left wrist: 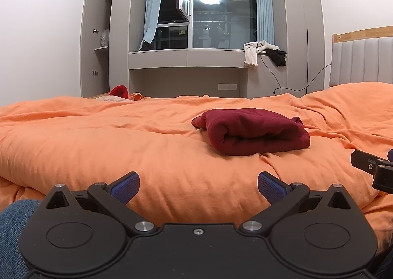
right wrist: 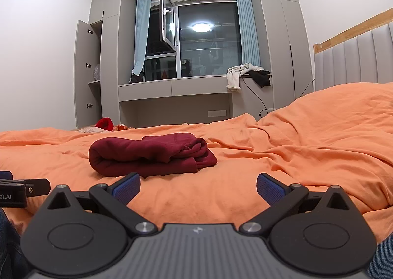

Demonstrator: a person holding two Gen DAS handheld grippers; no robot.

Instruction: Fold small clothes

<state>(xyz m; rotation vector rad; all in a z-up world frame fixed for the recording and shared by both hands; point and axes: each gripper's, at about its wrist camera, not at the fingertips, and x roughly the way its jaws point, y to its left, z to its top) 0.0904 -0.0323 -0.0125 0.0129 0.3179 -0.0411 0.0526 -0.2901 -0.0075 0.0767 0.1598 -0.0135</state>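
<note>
A dark red garment [left wrist: 253,132] lies folded into a thick bundle on the orange duvet [left wrist: 122,141], ahead and to the right in the left wrist view. The same garment [right wrist: 152,155] sits ahead and to the left on the duvet [right wrist: 282,156] in the right wrist view. My left gripper [left wrist: 198,187] hovers open near the bed's front edge, nothing between its blue pads. My right gripper [right wrist: 198,187] is open too, just short of the bundle and not touching it. Each gripper shows at the other view's side edge.
More clothes, one bright red piece [left wrist: 119,90] among them, lie at the bed's far left. White and black garments [left wrist: 264,51] hang off the window ledge, with a cable trailing down. A padded headboard [left wrist: 361,60] stands on the right. An open cabinet door [left wrist: 89,40] is at the left.
</note>
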